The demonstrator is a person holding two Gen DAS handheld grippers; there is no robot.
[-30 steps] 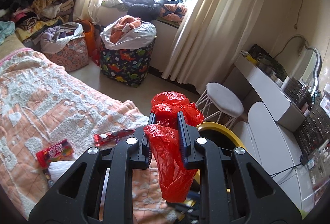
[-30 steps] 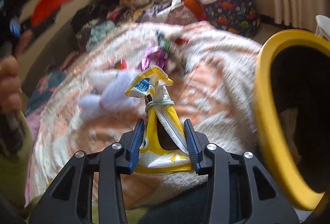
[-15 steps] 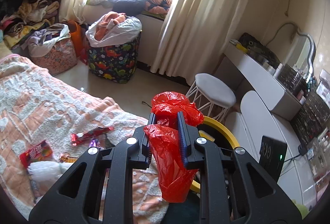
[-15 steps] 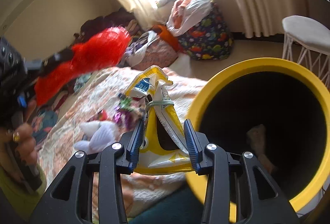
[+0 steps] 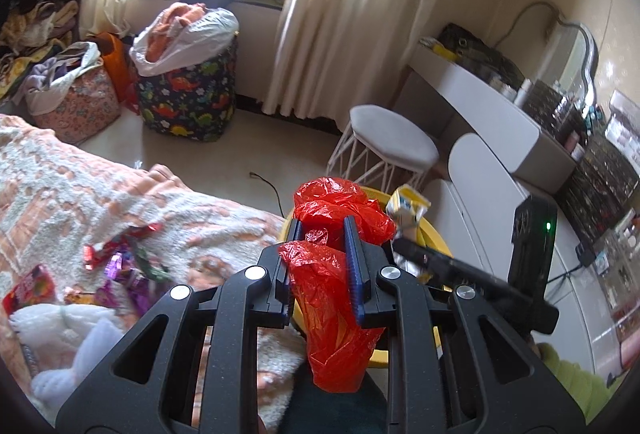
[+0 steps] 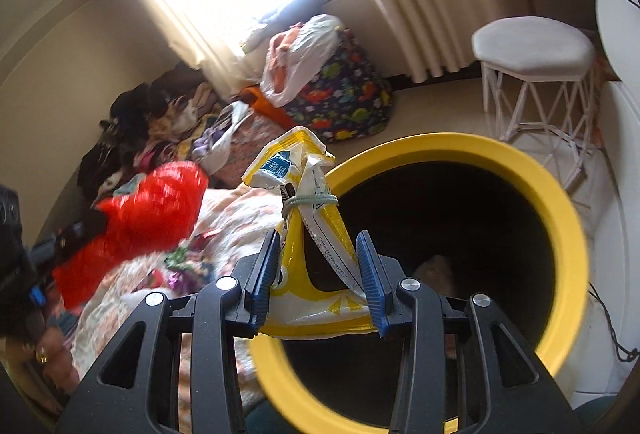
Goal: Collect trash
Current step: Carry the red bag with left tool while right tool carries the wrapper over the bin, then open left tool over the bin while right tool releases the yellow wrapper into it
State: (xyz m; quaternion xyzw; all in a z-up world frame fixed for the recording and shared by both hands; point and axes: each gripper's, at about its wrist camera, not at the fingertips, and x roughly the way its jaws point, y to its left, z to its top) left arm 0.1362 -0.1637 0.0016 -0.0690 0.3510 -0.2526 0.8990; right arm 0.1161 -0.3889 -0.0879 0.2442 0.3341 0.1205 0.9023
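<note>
My left gripper (image 5: 322,234) is shut on a crumpled red plastic bag (image 5: 336,298), held just above the near rim of the yellow trash bin (image 5: 434,238). My right gripper (image 6: 318,246) is shut on a yellow and white snack packet (image 6: 316,234) tied with a rubber band, held over the left rim of the bin (image 6: 556,202). The bin's inside is dark, with some pale trash at the bottom. The red bag also shows in the right wrist view (image 6: 148,218). The packet shows in the left wrist view (image 5: 408,210).
Several candy wrappers (image 5: 120,266) and a white fluffy item (image 5: 76,330) lie on the peach bedspread (image 5: 100,190). A white stool (image 5: 390,142) and a white dressing table (image 5: 480,102) stand beyond the bin. A dinosaur-print laundry bag (image 5: 188,94) stands by the curtain.
Both grippers have swung right towards the bin. The right gripper with the packet now hangs over the bin's mouth, and the red bag has come close beside it.
</note>
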